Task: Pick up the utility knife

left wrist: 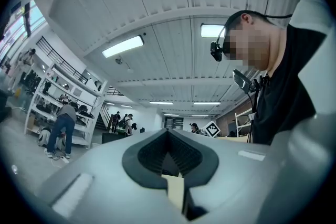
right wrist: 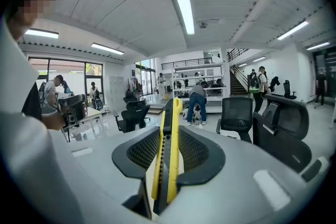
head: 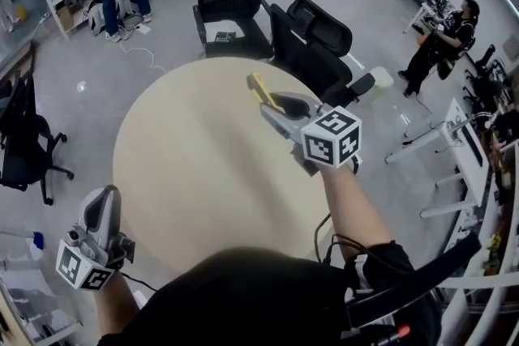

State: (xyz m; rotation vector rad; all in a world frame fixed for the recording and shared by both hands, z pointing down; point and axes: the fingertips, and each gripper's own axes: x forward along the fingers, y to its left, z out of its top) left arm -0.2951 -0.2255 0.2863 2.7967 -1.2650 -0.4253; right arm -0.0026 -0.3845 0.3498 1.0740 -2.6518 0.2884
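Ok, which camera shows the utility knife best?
The right gripper view: the utility knife fills the centre, yellow and black, clamped between the fingers of the right gripper. The head view shows only its yellow end poking out past that gripper over the round table. The left gripper view does not show it.

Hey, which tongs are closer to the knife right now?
Right. The right tongs grip the knife above the table; the left tongs sit shut and empty off the table's near left edge, far from it.
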